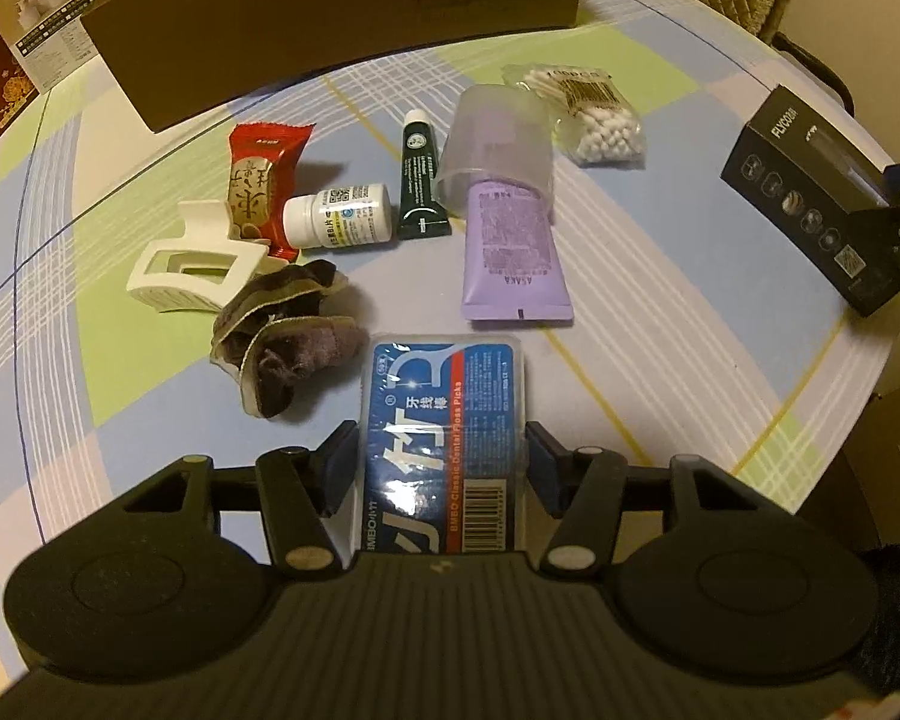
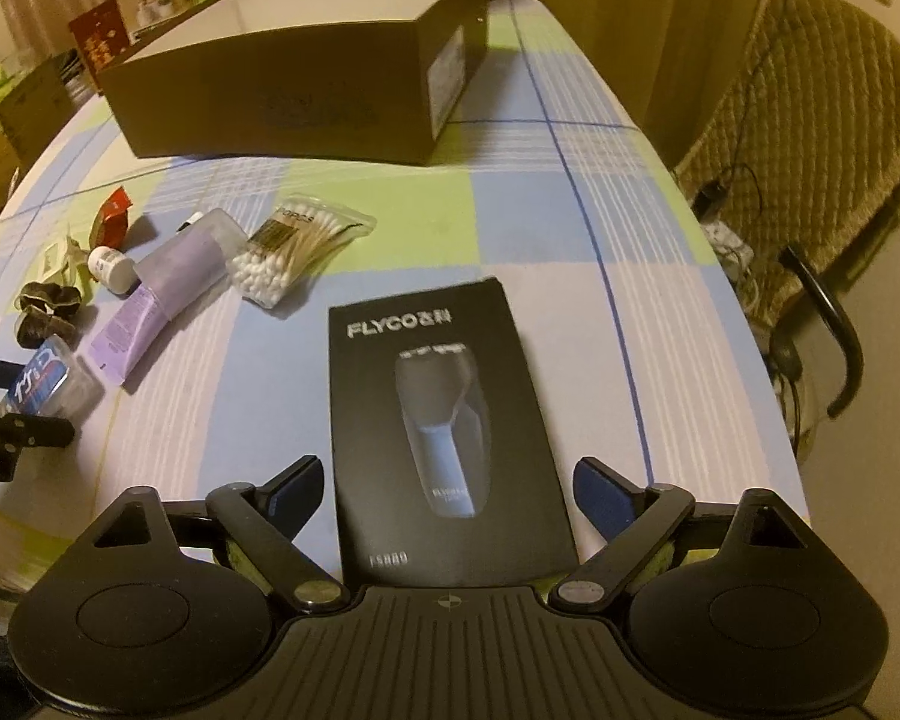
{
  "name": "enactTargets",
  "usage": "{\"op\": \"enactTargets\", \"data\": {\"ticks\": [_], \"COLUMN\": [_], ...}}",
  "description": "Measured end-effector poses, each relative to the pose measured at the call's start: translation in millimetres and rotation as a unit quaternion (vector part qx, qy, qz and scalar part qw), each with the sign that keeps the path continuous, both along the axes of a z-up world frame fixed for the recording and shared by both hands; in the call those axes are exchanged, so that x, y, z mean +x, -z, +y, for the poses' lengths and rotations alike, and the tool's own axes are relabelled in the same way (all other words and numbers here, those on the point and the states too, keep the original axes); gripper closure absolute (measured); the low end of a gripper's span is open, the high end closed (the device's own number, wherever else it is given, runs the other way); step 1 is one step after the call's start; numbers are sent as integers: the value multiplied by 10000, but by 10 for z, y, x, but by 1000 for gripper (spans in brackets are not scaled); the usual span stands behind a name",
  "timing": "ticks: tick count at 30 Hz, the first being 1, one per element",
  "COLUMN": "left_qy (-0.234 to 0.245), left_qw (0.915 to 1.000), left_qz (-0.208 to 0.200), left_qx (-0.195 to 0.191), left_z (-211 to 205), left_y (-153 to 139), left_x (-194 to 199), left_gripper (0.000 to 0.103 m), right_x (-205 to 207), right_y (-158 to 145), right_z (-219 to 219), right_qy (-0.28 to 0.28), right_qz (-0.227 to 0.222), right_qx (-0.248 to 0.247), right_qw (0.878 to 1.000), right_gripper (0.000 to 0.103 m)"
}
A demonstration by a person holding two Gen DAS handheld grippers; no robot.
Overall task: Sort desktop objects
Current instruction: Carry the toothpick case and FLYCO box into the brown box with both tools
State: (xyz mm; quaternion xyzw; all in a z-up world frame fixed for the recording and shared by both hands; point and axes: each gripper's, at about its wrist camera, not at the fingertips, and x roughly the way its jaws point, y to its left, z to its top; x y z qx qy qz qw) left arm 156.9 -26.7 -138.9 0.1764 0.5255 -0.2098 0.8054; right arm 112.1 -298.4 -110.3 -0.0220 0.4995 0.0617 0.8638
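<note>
A blue dental floss pick box (image 1: 444, 408) sits between the fingers of my left gripper (image 1: 441, 450), and both pads press on its long sides just above the checked tablecloth (image 1: 660, 312). My right gripper (image 2: 450, 480) stands open astride a black shaver box (image 2: 438, 408) that lies flat, with a gap between each pad and the box. From the left wrist view that black box (image 1: 810, 198) is seen at the far right. The right wrist view shows the floss box (image 2: 48, 378) at its left edge. An open brown cardboard box (image 2: 282, 96) stands at the back.
Loose on the cloth lie a white hair claw (image 1: 192, 270), a red snack packet (image 1: 264, 180), a white pill bottle (image 1: 342, 216), a dark green tube (image 1: 420, 186), a purple tube (image 1: 510, 240), a cotton swab bag (image 1: 588, 114) and a dark scrunchie (image 1: 288, 330). A padded chair (image 2: 810, 150) stands beyond the table's right edge.
</note>
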Motion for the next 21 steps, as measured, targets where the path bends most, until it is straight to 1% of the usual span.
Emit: {"op": "enactTargets", "data": {"ticks": [7,14,15,16,17,21], "left_qy": [-63,-197,-211,-224,-233,-242], "left_qw": [9998,9989,9988,9987,9985,9980], "left_qz": [-129,-317,-337,-360,-385,-473], "left_qx": [-157,-285,-290,-295,-308,-352], "left_z": [43,89,99,108,116,134], "left_y": [-123,-309,-329,-351,-377,-460], "left_x": [-54,-74,-73,-66,-57,-14], "left_gripper": [49,49,49,49,49,49], "right_x": [179,311,328,346,352,375], "right_y": [79,167,179,193,204,190], "right_z": [116,181,193,205,218,220], "right_qy": [-246,-301,-306,-305,-315,-318], "right_qz": [41,137,156,182,196,253], "right_qx": [-150,-290,-327,-384,-465,-420], "right_qw": [9996,9990,9989,9986,9982,9983], "right_gripper": [13,13,14,17,25,27]}}
